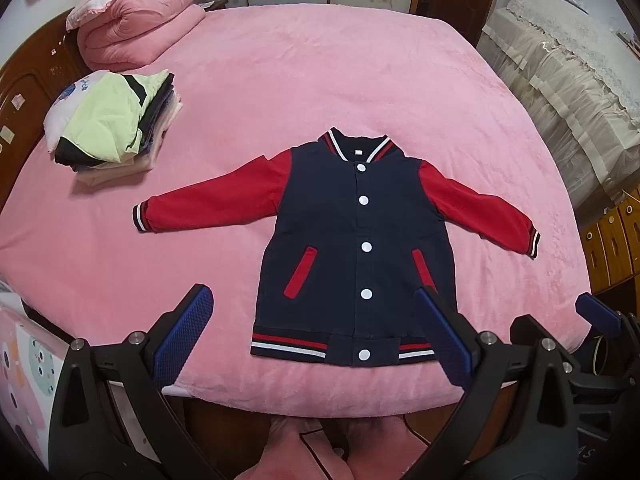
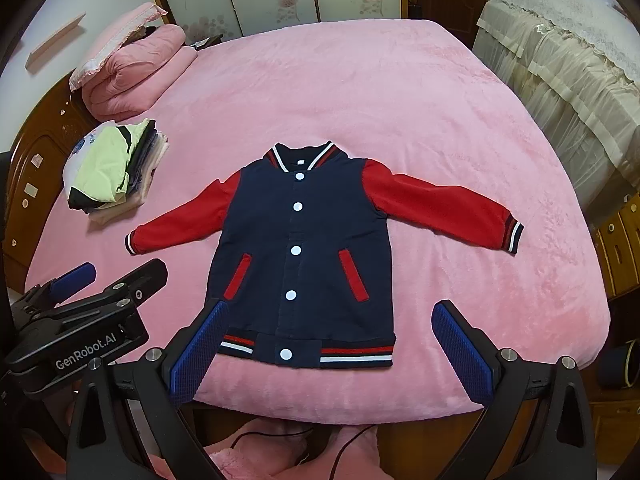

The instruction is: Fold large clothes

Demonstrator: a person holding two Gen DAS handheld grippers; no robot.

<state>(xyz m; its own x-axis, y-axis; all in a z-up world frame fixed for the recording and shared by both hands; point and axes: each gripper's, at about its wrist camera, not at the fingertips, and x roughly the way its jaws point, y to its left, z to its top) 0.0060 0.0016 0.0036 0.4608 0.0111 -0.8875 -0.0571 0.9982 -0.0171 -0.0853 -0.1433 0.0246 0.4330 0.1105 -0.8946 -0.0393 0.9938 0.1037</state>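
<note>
A navy varsity jacket [image 1: 352,236] with red sleeves and white snap buttons lies flat, face up, sleeves spread, on the pink bed [image 1: 340,80]; it also shows in the right wrist view [image 2: 304,248]. My left gripper [image 1: 316,332] is open and empty, hovering just in front of the jacket's striped hem. My right gripper [image 2: 332,344] is open and empty, over the hem at the bed's near edge. The left gripper's body [image 2: 80,320] shows at the lower left of the right wrist view.
A stack of folded clothes [image 1: 112,124] sits at the bed's left side, and a folded pink quilt [image 1: 136,28] lies behind it by the wooden headboard [image 1: 24,92]. A lace-covered cabinet [image 1: 572,80] stands to the right. Wooden drawers [image 1: 616,240] stand at the right edge.
</note>
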